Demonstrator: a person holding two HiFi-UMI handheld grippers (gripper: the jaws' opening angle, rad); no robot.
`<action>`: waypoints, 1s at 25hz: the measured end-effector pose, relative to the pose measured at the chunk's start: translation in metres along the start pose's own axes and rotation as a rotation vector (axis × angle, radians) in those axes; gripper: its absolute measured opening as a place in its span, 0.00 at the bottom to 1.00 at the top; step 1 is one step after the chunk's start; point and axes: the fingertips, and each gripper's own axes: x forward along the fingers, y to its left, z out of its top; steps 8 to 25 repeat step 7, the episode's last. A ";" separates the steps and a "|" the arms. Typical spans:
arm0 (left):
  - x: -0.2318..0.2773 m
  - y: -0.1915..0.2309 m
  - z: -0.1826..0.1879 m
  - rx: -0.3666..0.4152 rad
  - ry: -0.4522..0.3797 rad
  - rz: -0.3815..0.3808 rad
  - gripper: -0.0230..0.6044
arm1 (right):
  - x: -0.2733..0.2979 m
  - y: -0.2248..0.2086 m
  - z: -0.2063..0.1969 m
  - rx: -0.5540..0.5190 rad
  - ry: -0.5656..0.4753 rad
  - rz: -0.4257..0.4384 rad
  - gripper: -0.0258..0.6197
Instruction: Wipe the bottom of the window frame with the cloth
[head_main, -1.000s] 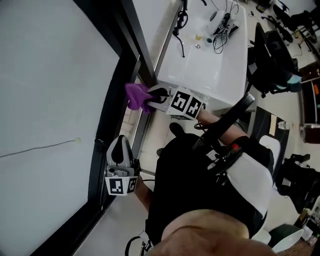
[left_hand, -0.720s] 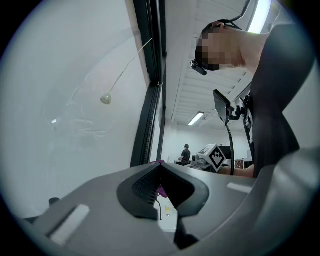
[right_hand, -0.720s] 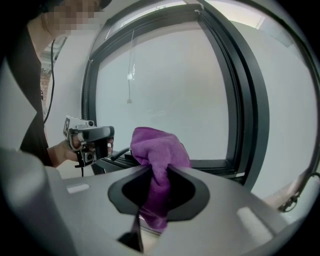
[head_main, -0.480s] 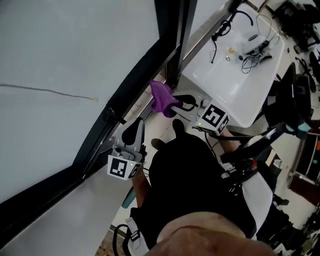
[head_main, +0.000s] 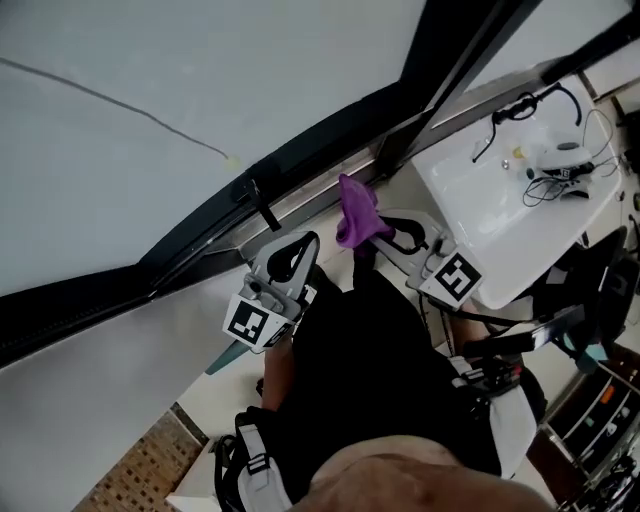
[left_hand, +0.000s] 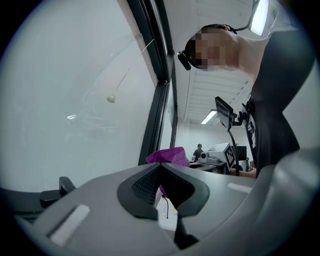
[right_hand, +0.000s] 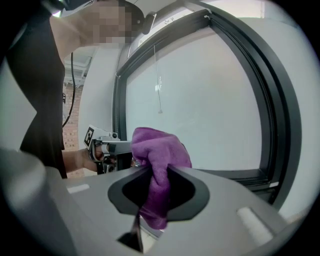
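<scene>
A purple cloth (head_main: 355, 208) is bunched in my right gripper (head_main: 378, 228), which is shut on it. The cloth's top sits at the silver sill (head_main: 315, 195) under the black bottom rail of the window frame (head_main: 300, 160), near the upright post. In the right gripper view the cloth (right_hand: 159, 155) sticks up between the jaws, with the bottom rail (right_hand: 247, 175) behind it. My left gripper (head_main: 295, 255) is shut with nothing in it, just left of the cloth and pointing at the sill. The left gripper view shows the cloth (left_hand: 167, 156) past its tips.
A white table (head_main: 500, 225) with cables and small parts stands right of the cloth, against the frame. A thin cord with a small bead (head_main: 232, 160) hangs across the pane. The person's dark torso fills the lower middle. Tiled floor (head_main: 140, 470) is at the lower left.
The head view has swung, so the window frame now runs across the top. Both grippers stay at the bottom rail, the left one closer to the cloth, which the right still holds.
</scene>
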 end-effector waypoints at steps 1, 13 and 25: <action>0.001 -0.002 -0.002 -0.001 0.005 0.012 0.04 | -0.001 0.000 -0.001 0.007 -0.001 0.014 0.16; 0.008 -0.012 -0.011 -0.011 0.020 0.063 0.04 | -0.005 -0.007 -0.010 -0.003 0.000 0.082 0.16; 0.008 -0.012 -0.011 -0.011 0.020 0.063 0.04 | -0.005 -0.007 -0.010 -0.003 0.000 0.082 0.16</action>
